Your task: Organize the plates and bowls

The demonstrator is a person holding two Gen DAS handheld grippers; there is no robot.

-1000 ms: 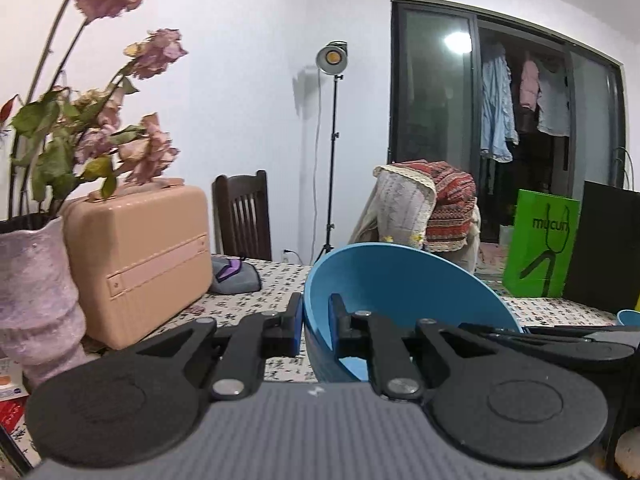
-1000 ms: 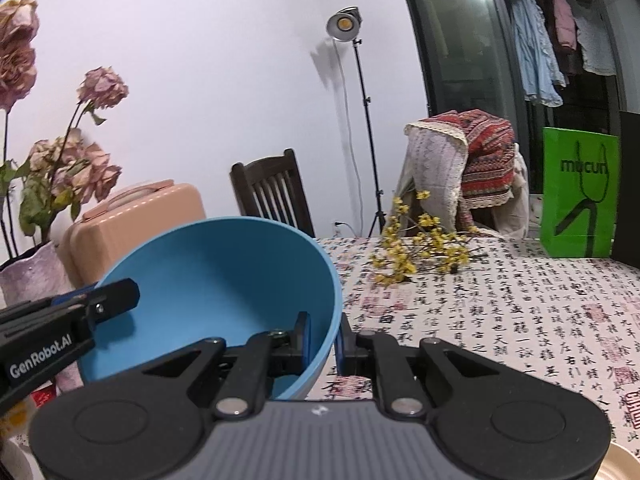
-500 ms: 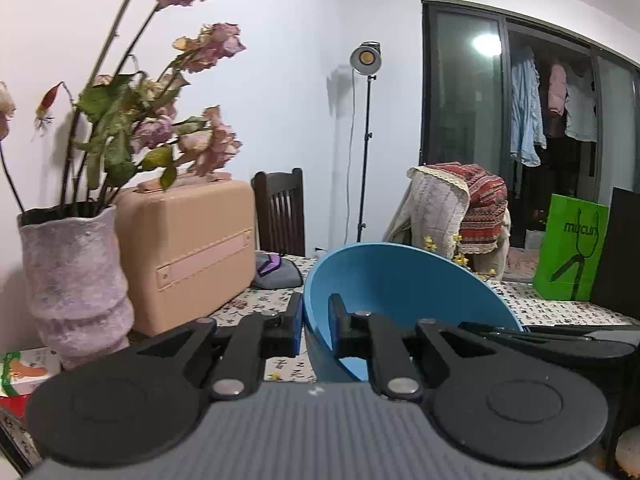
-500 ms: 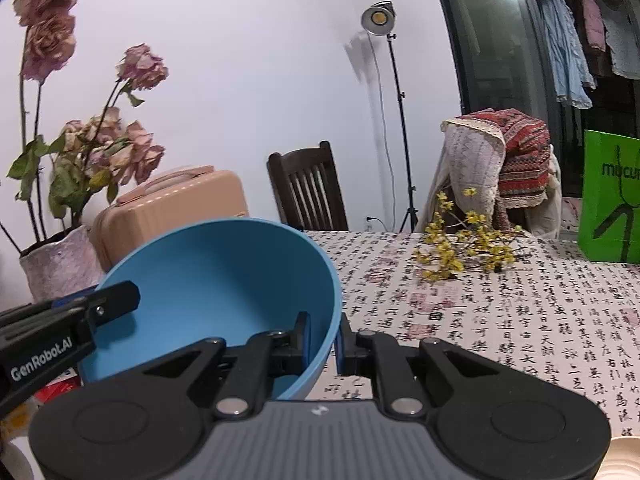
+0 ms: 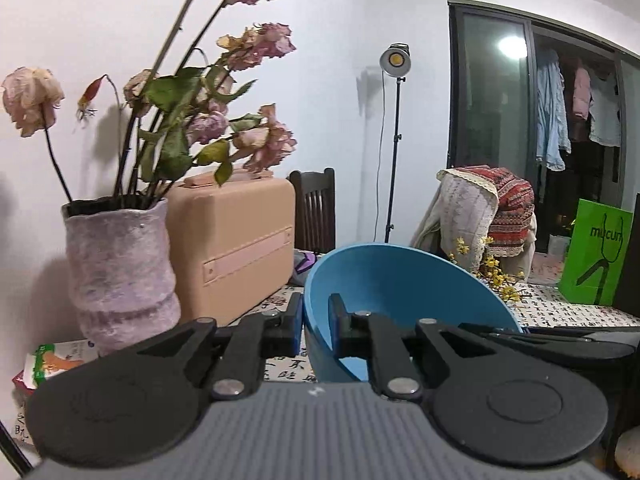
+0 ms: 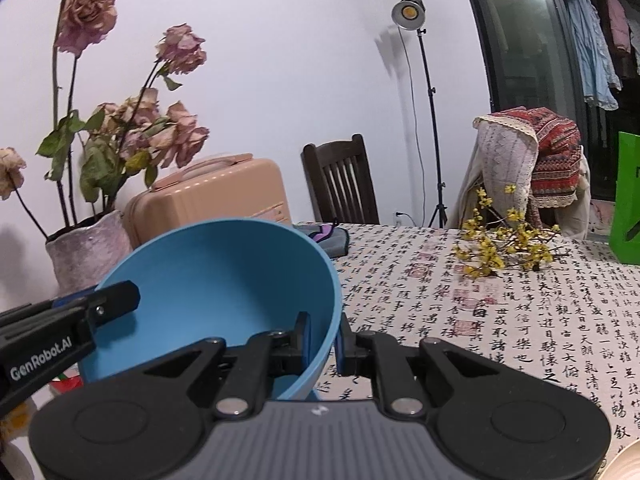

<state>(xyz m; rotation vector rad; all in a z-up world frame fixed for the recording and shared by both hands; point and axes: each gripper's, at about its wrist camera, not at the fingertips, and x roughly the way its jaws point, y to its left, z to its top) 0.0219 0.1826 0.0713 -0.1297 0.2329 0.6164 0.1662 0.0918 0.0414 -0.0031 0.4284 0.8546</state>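
We hold the blue bowl [image 5: 404,280] above the patterned surface [image 6: 500,312], left gripper [image 5: 315,322] and right gripper [image 6: 323,344] each clamped on opposite rims.

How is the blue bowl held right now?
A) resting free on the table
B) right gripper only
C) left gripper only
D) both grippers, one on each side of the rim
D: the left gripper and the right gripper each clamp the blue bowl by its rim, on opposite sides.
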